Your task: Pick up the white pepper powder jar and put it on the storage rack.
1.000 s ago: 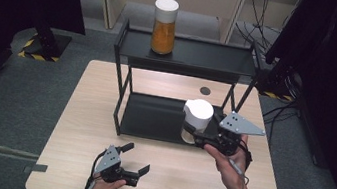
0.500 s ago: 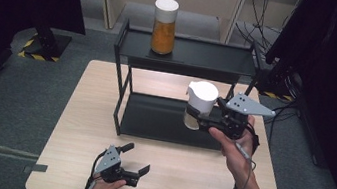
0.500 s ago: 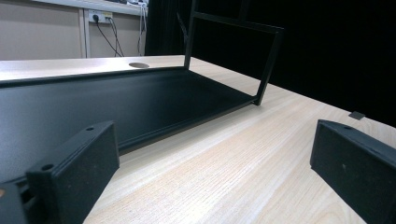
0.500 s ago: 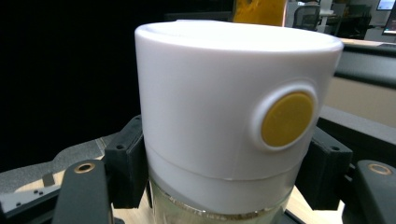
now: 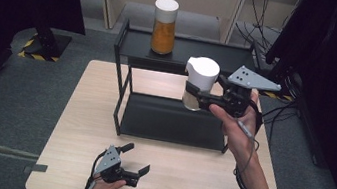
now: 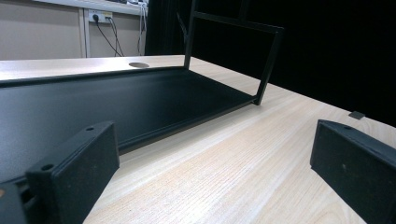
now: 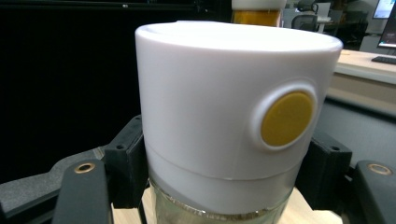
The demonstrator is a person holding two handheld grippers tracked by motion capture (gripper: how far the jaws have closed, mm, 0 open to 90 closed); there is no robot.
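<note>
- Presently, your right gripper (image 5: 196,94) was clamped on the white-lidded jar (image 5: 199,84), below the lid, probably so that the glass body took the grip.
- You held the jar upright in the air, level with the top shelf (image 5: 189,57) of the black rack (image 5: 172,120).
- Your left gripper (image 5: 137,168) rested on the table (image 5: 75,131), jaws apart and empty.
- Open shelf room lay right of the orange-filled jar (image 5: 164,25); the raised rim needed clearance.

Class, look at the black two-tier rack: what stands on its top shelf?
On the rack's top shelf stands a white-lidded jar of orange contents. The held jar covers part of that shelf's front edge.
</note>
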